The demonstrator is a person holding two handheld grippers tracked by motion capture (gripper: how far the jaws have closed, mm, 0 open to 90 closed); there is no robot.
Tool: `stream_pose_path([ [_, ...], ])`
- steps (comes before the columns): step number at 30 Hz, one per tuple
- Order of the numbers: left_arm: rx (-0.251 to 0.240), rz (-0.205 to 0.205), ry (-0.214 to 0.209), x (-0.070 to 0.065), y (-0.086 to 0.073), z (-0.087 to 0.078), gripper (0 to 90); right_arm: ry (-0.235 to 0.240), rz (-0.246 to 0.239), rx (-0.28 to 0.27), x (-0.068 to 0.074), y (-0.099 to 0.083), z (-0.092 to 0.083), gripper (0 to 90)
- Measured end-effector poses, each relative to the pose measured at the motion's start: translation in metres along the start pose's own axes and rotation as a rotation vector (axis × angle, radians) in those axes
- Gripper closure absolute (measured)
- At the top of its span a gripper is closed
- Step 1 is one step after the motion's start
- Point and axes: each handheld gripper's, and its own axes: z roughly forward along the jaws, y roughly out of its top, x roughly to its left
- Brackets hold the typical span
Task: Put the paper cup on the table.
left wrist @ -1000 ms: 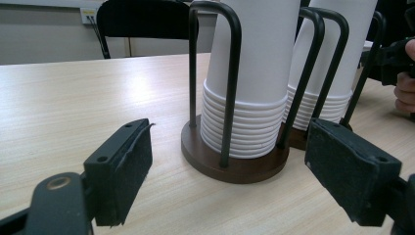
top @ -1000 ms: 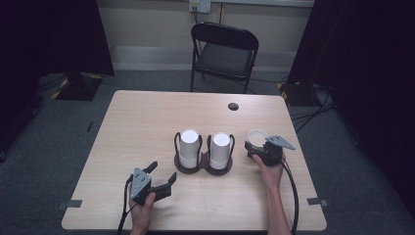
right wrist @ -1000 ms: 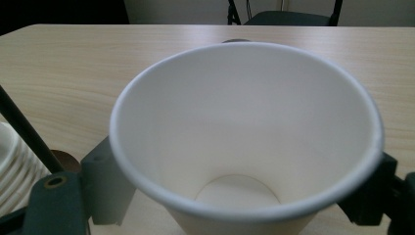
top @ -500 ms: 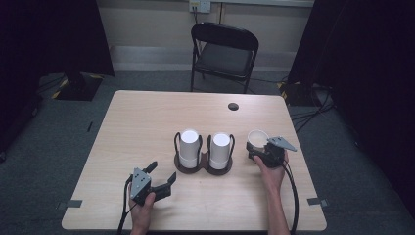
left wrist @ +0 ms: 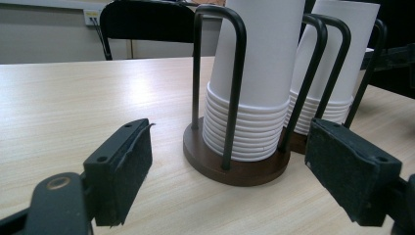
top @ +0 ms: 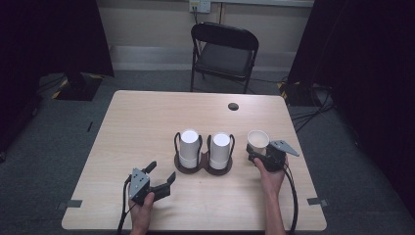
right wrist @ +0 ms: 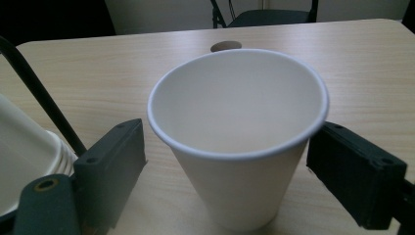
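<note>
On the table [top: 147,127], the cup [right wrist: 240,137] is stood upright, just released by the right tongs [right wrist: 235,171], widened around it; the left tongs [left wrist: 235,171] are held wide, empty.

Two forearms reach in from the near edge, a gripper in each hand.

The left hand [top: 142,208] holds the left gripper [top: 161,175] low over the table, angled up and to the right, its jaws spread wide with nothing between them. The right hand [top: 270,175] holds the right gripper [top: 258,152] pointing away from the person; its jaws have just been opening and stand clear on either side of a cup [right wrist: 238,132].
</note>
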Motion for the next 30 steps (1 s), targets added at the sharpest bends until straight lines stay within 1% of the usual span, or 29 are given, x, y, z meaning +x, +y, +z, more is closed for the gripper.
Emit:
stream_pose_path([
  [1, 0.000, 0.001, 0.001, 0.000, 0.000, 0.000, 17.5, 0.001, 0.005, 0.000, 0.000, -0.001, -0.002, 14.1],
  [3, 0.000, -0.001, 0.000, 0.000, 0.000, 0.000, 17.5, -0.018, -0.003, 0.019, 0.000, -0.003, -0.003, 14.2],
  [4, 0.000, -0.001, 0.001, 0.000, 0.000, 0.000, 17.5, -0.020, -0.001, 0.025, 0.000, -0.003, -0.005, 14.1],
  [6, 0.001, -0.001, 0.001, 0.000, 0.000, 0.000, 17.5, -0.017, -0.004, 0.002, 0.002, -0.004, -0.009, 14.3],
  [7, 0.001, 0.000, 0.001, 0.000, 0.000, 0.000, 17.5, -0.022, -0.005, -0.008, 0.003, -0.004, -0.011, 14.5],
  [13, 0.002, -0.002, 0.002, 0.000, 0.000, 0.000, 17.5, -0.013, -0.011, -0.042, 0.008, -0.006, -0.024, 14.6],
  [17, 0.005, -0.007, 0.007, 0.000, 0.000, 0.000, 17.6, -0.015, -0.043, -0.069, 0.015, -0.005, -0.032, 14.3],
  [19, 0.007, -0.010, 0.009, 0.000, 0.000, 0.000, 17.5, -0.011, -0.042, -0.072, 0.017, -0.004, -0.036, 14.3],
  [21, 0.010, -0.010, 0.010, 0.000, 0.000, 0.000, 17.6, -0.006, -0.050, -0.083, 0.020, -0.005, -0.040, 14.3],
  [23, 0.012, -0.010, 0.010, -0.001, 0.000, 0.000, 17.6, 0.008, -0.060, -0.104, 0.023, -0.006, -0.045, 14.1],
  [26, 0.015, -0.007, 0.015, -0.001, 0.000, 0.000, 17.5, 0.010, -0.056, -0.109, 0.026, -0.008, -0.050, 14.0],
  [30, 0.022, -0.005, 0.015, -0.002, 0.000, 0.000, 17.5, 0.007, -0.065, -0.110, 0.032, -0.012, -0.056, 14.2],
])
